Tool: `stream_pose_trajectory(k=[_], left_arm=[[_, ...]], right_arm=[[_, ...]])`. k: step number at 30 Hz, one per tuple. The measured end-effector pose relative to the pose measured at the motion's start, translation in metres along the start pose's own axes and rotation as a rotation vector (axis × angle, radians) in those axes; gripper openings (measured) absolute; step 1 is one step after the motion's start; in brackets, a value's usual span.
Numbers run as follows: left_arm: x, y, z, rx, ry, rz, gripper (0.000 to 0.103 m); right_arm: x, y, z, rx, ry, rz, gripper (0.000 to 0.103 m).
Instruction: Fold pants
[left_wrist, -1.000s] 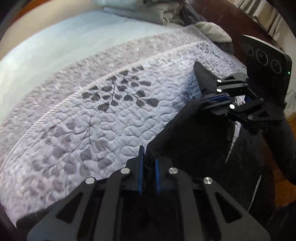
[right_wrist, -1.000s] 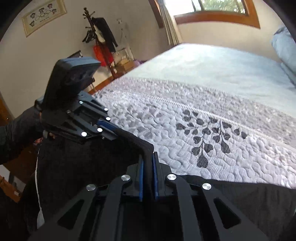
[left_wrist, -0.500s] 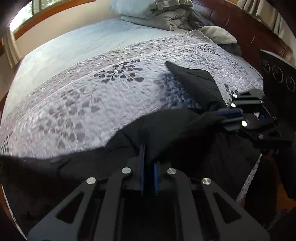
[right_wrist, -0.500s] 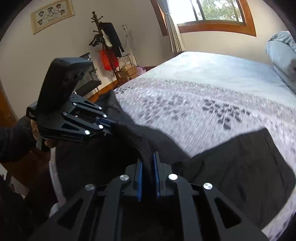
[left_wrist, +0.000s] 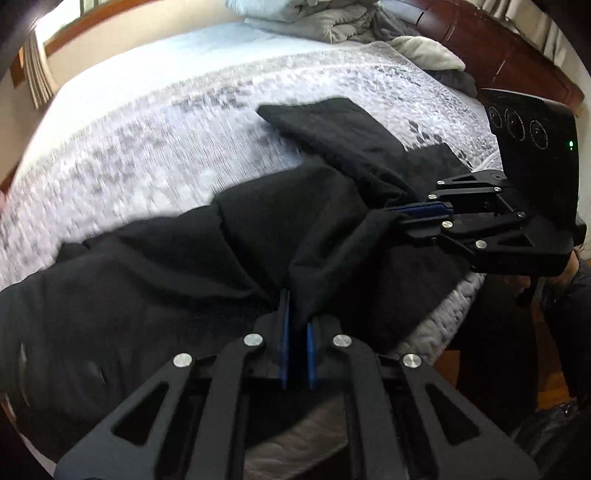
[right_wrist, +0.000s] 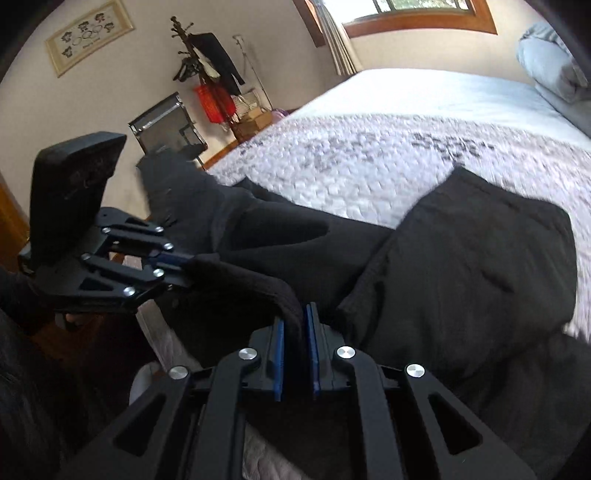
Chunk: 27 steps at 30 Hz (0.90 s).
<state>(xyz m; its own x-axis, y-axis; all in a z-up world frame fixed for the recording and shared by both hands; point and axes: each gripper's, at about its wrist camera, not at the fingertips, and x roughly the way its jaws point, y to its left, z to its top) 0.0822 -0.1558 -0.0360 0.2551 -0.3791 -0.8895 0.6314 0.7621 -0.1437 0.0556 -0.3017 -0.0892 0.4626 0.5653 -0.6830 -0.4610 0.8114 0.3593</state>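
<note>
Black pants (left_wrist: 155, 273) lie spread across the near side of the quilted bed, one leg (left_wrist: 332, 129) reaching out over the quilt. My left gripper (left_wrist: 295, 306) is shut on a fold of the pants' edge. My right gripper (left_wrist: 402, 216) is shut on the same edge a short way to the right. In the right wrist view the right gripper (right_wrist: 293, 321) pinches a thick band of the pants (right_wrist: 472, 258), and the left gripper (right_wrist: 184, 271) holds the fabric at the left, above the bed's edge.
The grey leaf-patterned quilt (left_wrist: 166, 147) covers the bed, with a pale blue sheet (right_wrist: 424, 92) beyond. Crumpled bedding and pillows (left_wrist: 332, 18) sit by the dark wooden headboard (left_wrist: 509, 48). A coat rack (right_wrist: 207, 74) and a chair (right_wrist: 166, 125) stand by the wall.
Both grippers have pulled back toward the bed's near edge with the pants. More black fabric now lies over the quilt, and a leg has spread out flat.
</note>
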Motion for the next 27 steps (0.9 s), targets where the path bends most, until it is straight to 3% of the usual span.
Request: stream_pose_trajectory(k=[3, 8, 11, 13, 14, 15, 17, 19, 22, 27], left_arm=[[0.020, 0.003, -0.013, -0.084, 0.060, -0.051, 0.006], [0.043, 0.008, -0.028, -0.153, 0.111, -0.038, 0.012], [0.039, 0.006, -0.029, -0.164, 0.124, -0.044, 0.014], [0.028, 0.001, -0.026, -0.132, 0.128, -0.049, 0.040], [0.024, 0.002, -0.025, -0.127, 0.131, -0.055, 0.074], [0.014, 0.002, -0.024, -0.127, 0.102, -0.069, 0.081], [-0.003, 0.001, -0.022, -0.128, 0.050, -0.117, 0.080], [-0.014, 0.002, -0.020, -0.131, 0.042, -0.142, 0.080], [-0.020, 0.012, -0.016, -0.202, 0.003, -0.081, 0.091], [-0.012, 0.046, -0.010, -0.389, -0.042, 0.253, 0.091]], right_arm=[[0.007, -0.001, -0.012, 0.022, 0.043, -0.022, 0.012], [0.032, 0.000, -0.024, 0.055, 0.178, -0.076, 0.020], [0.030, 0.003, -0.028, 0.082, 0.205, -0.077, 0.038], [0.019, 0.007, -0.023, 0.104, 0.180, -0.048, 0.065], [0.010, 0.010, -0.018, 0.116, 0.157, -0.037, 0.067], [0.004, 0.012, -0.016, 0.121, 0.140, -0.041, 0.067], [-0.008, 0.014, -0.004, 0.135, 0.102, -0.064, 0.067], [-0.017, 0.012, 0.010, 0.159, 0.066, -0.143, 0.067], [-0.012, -0.006, 0.039, 0.276, 0.054, -0.292, 0.067], [0.026, -0.029, 0.079, 0.370, 0.090, -0.581, 0.067]])
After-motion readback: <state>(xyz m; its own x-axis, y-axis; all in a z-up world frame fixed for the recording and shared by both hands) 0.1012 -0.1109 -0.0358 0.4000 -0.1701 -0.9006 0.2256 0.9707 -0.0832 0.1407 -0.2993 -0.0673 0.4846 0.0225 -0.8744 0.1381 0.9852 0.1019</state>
